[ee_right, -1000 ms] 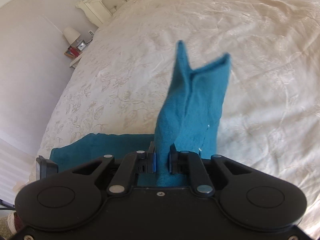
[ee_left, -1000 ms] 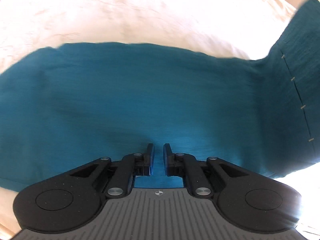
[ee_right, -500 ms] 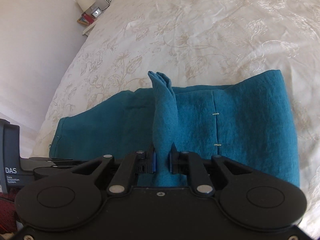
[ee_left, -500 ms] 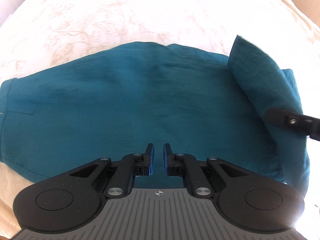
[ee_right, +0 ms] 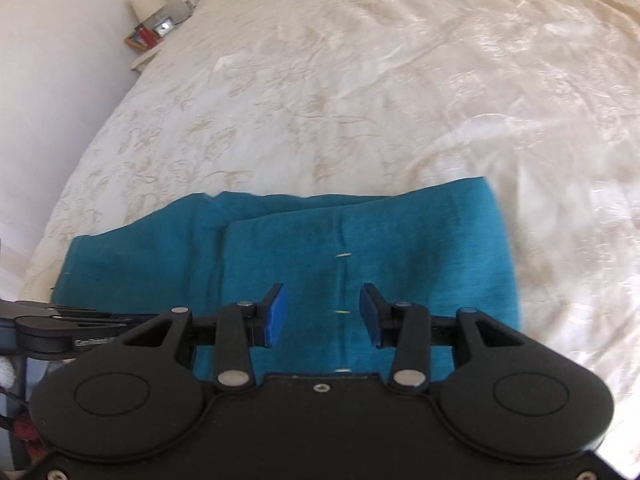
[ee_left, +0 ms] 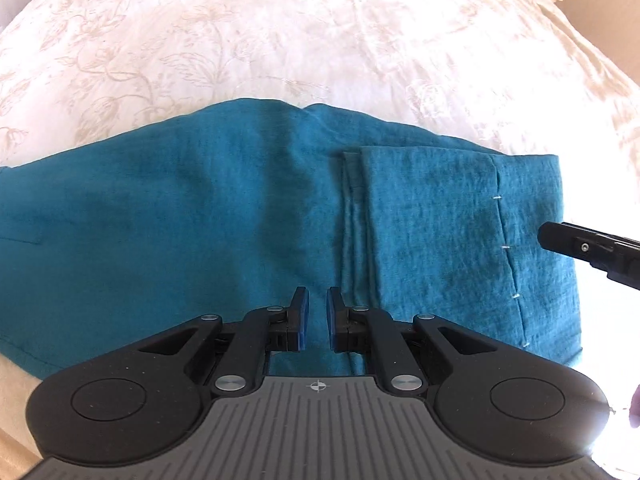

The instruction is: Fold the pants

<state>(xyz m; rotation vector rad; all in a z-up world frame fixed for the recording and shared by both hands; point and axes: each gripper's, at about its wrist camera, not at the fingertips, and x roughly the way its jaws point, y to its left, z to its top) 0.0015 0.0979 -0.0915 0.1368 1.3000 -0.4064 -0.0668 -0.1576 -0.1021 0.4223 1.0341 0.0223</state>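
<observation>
Teal linen pants [ee_left: 224,236] laid flat across a cream floral bedspread [ee_left: 320,40], running left to right near the front edge of the bed. One end folded back over the rest, forming a doubled panel [ee_left: 432,216] on the right side, its hemmed edge [ee_left: 352,220] lying roughly mid-garment. Seam with small white stitches [ee_left: 508,246] down the folded panel. Left gripper [ee_left: 313,318] low over the near edge of the pants, blue pads a narrow gap apart, cloth visible between them but nothing pinched. Right gripper [ee_right: 322,316] above the folded panel, pads spread wide and released, white stitches [ee_right: 342,312] seen in the gap between them. Tip of right gripper also visible at the right margin of the left view, over the folded end. Nightstand [ee_right: 154,34] with lamp [ee_right: 147,0] beside the far left corner of the bed, against a pale wall [ee_right: 52,80].
</observation>
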